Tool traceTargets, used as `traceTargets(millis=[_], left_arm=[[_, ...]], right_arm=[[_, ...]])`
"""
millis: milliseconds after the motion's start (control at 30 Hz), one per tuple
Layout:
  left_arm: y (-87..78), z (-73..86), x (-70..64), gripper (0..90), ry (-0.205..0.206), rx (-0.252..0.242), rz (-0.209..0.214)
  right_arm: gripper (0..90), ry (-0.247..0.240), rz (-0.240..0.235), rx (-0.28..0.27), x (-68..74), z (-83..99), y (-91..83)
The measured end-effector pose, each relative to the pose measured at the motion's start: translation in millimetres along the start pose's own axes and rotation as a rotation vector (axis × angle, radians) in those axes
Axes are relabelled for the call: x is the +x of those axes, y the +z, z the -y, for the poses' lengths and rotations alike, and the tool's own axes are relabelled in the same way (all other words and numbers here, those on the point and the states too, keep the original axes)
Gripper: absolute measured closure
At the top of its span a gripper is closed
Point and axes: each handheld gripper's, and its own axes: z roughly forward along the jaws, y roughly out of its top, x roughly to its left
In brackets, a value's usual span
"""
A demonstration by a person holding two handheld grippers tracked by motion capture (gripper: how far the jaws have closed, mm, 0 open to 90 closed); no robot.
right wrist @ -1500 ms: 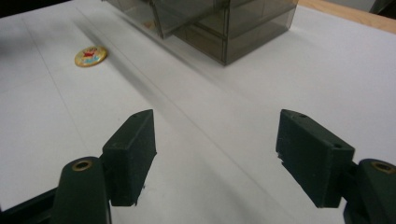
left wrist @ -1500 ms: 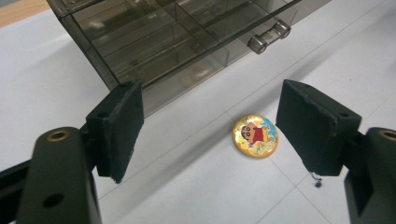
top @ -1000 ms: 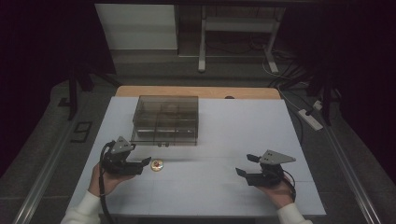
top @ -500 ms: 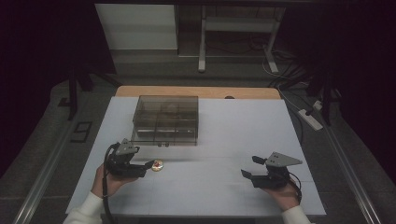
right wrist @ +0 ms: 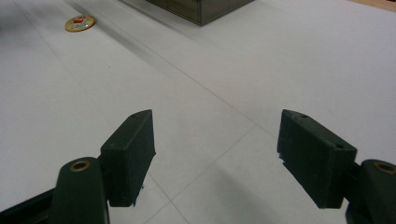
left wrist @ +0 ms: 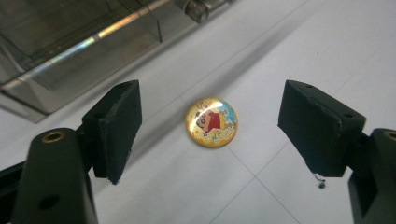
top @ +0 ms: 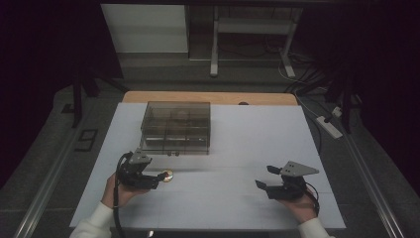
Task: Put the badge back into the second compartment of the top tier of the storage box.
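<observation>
Round glossy cartoon badge with gold rim [left wrist: 211, 122] lies flat on white worktop [top: 247, 144], just in front of smoky clear plastic drawer box [top: 176, 127]. My left gripper [left wrist: 210, 130] stands wide open, jaws either side of badge, not touching, nothing held. My right gripper [right wrist: 215, 149] also gapes empty, well apart. Judging: grasp not yet made; lift and stowing all remain
</observation>
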Motion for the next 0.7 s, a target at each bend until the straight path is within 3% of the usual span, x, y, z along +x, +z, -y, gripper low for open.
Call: traceTargets(millis=[700], left_arm=[[26.7,-4.7,-3.9,22.2,0.016,0.106,0.027]], right_arm=[[26.8,-0.009,-0.002,0.015,-0.3,-0.9,6.0]])
